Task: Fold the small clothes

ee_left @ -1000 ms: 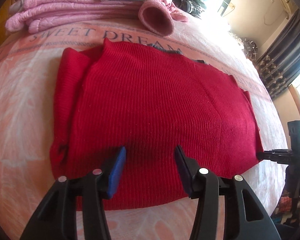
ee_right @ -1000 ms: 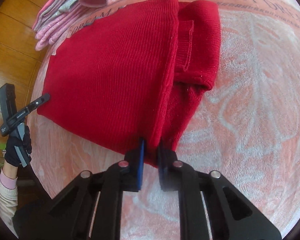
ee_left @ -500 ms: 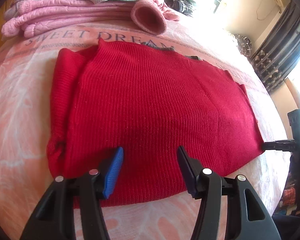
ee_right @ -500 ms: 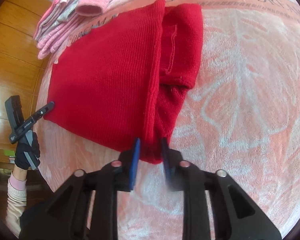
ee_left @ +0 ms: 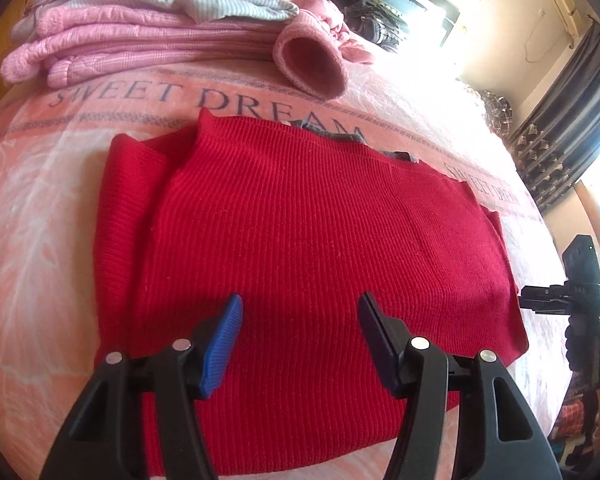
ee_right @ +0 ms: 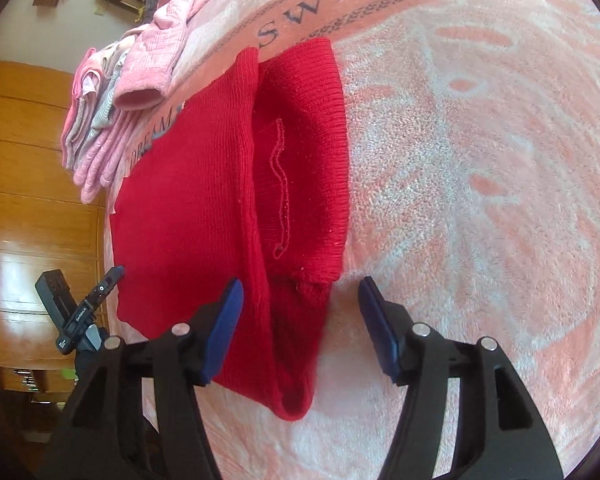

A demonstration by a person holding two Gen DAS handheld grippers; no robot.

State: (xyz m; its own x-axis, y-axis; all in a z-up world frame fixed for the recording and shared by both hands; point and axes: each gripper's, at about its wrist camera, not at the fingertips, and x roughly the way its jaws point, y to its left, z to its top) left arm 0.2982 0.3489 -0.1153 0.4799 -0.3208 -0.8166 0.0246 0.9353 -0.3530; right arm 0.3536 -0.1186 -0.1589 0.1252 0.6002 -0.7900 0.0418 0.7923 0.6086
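Note:
A red ribbed knit sweater (ee_left: 300,248) lies folded flat on the pink "SWEET DREAM" blanket (ee_left: 32,216). One sleeve (ee_right: 304,160) is folded in along its side. My left gripper (ee_left: 300,320) hangs open just above the sweater's near edge, nothing between its blue pads. In the right wrist view the sweater (ee_right: 188,208) fills the left half, and my right gripper (ee_right: 300,304) stands open over the sweater's corner by the folded sleeve, holding nothing. The other gripper (ee_right: 88,304) shows at that view's left edge.
A stack of folded pink and grey clothes (ee_left: 148,28) sits at the blanket's far side, with a rolled pink cuff (ee_left: 312,64) toward the sweater. Wooden panelling (ee_right: 28,184) lies beyond the bed. Bare blanket (ee_right: 480,160) stretches right of the sweater.
My right gripper has opened and let go of the sweater's corner, which now lies on the blanket. My left gripper stayed open and drew back slightly.

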